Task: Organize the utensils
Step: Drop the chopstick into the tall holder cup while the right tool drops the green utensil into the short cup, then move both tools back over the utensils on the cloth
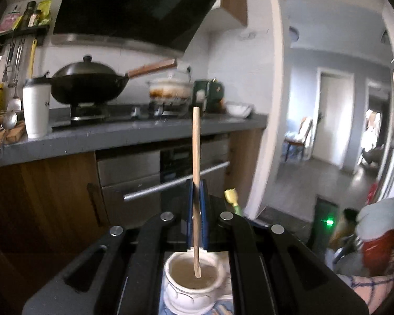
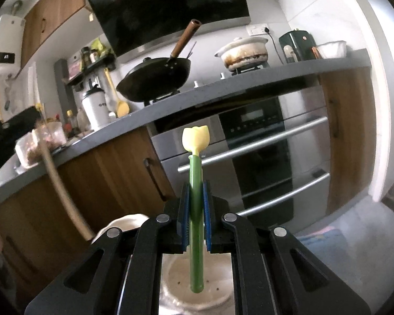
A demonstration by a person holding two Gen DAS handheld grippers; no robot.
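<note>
Left wrist cam: the white ceramic pot (image 1: 193,283) at 6 o'clock is half hidden by the gripper body, base cut by the bottom edge. The red container (image 1: 379,246) at 4 o'clock is blurry and clipped by the lens rim, can't tell what it is. Hanging utensils (image 1: 13,60) at 10 o'clock are too small to sort out.

Right wrist cam: the wooden stick (image 2: 63,183) at 9 o'clock is smeared, lower end hidden behind the gripper. The pale bowl (image 2: 197,288) at 6 o'clock is mostly covered. The bottles (image 2: 71,120) at 9 o'clock are unreadable.
</note>
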